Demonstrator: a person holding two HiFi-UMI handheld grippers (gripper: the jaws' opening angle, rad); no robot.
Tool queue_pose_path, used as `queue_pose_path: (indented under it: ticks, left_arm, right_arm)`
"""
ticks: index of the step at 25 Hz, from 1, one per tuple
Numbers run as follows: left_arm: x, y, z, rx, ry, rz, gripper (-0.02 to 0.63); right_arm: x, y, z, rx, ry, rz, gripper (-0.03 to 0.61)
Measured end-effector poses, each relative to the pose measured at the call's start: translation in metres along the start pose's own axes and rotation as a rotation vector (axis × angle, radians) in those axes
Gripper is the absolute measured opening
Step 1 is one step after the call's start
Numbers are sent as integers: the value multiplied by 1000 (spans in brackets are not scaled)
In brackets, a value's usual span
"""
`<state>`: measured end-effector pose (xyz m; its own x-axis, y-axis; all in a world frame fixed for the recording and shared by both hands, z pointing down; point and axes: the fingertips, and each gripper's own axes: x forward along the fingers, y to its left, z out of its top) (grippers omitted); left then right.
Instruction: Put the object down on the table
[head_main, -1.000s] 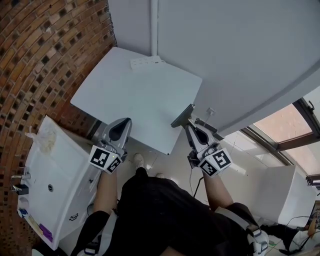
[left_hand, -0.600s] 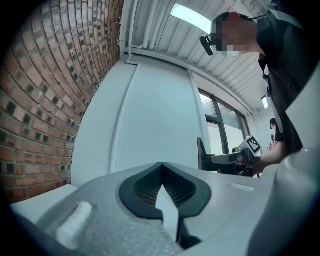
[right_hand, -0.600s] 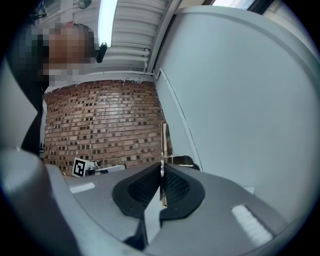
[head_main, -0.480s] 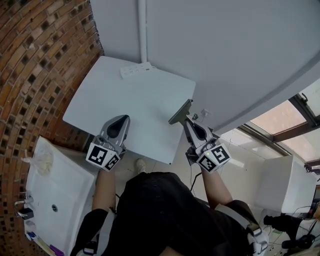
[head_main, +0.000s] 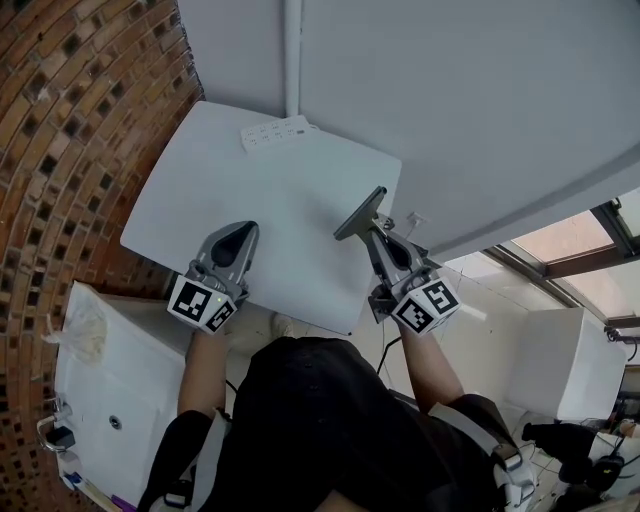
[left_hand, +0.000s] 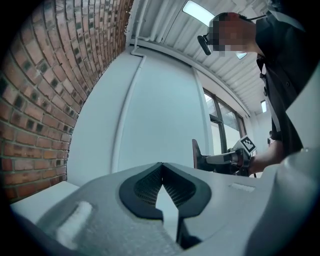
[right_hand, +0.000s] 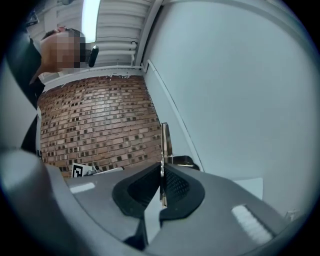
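Observation:
A thin, flat dark grey plate (head_main: 362, 213) sticks up and to the left out of my right gripper (head_main: 379, 233), which is shut on its lower edge. It hangs over the right part of the white table (head_main: 280, 190). The right gripper view shows the plate (right_hand: 164, 142) edge-on, clamped between the pads of that gripper (right_hand: 161, 175). My left gripper (head_main: 238, 230) is over the table's front left part, shut with nothing in it. In the left gripper view its jaws (left_hand: 161, 172) meet, and the plate (left_hand: 196, 155) shows at the right.
A white power strip (head_main: 275, 130) lies at the table's far edge against the white wall. A brick wall (head_main: 70, 120) runs along the left. A white sink unit (head_main: 110, 380) stands at the lower left. A window (head_main: 590, 240) is at the right.
Both grippers have come a little further forward over the table; the right one still holds the plate. The head view has shifted slightly.

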<state>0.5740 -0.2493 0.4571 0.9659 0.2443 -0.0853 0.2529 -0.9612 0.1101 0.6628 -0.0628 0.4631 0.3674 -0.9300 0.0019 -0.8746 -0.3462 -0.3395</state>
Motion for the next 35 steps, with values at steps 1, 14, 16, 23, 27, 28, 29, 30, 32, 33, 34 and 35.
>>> queue_pose_path:
  ticks: [1, 14, 16, 23, 27, 28, 29, 30, 32, 33, 34, 35]
  left_arm:
    - [2, 4, -2, -6, 1, -3, -3]
    - [22, 47, -42, -91, 55, -37, -3]
    - [28, 46, -54, -104, 72, -28, -2]
    - [34, 34, -100, -190, 126, 27, -2]
    - [23, 38, -118, -212, 160, 67, -2]
    - [20, 39, -120, -216, 164, 79, -2]
    - [17, 40, -122, -218, 168, 90, -3]
    - [15, 41, -124, -217, 172, 101, -2]
    - [8, 44, -126, -210, 180, 125, -2]
    - [4, 45, -128, -206, 184, 139, -2]
    - [0, 47, -129, -200, 188, 153, -2]
    - [-4, 48, -130, -194, 191, 165, -2]
  right_arm:
    - [4, -2, -3, 13, 5, -4, 5]
    - [54, -27, -44, 167, 55, -76, 5]
    - [54, -32, -53, 186, 75, -75, 5]
    - [55, -66, -92, 266, 158, -57, 5]
    - [71, -83, -117, 365, 193, -65, 5]
    - [75, -87, -125, 381, 209, -62, 5]
    - [80, -91, -134, 393, 228, -56, 5]
    - [86, -94, -144, 407, 247, -49, 5]
    - [98, -97, -159, 456, 279, -36, 5]
    - [105, -96, -165, 483, 293, -30, 5]
    - [112, -95, -172, 511, 308, -25, 5]
    - [119, -93, -179, 541, 323, -21, 5]
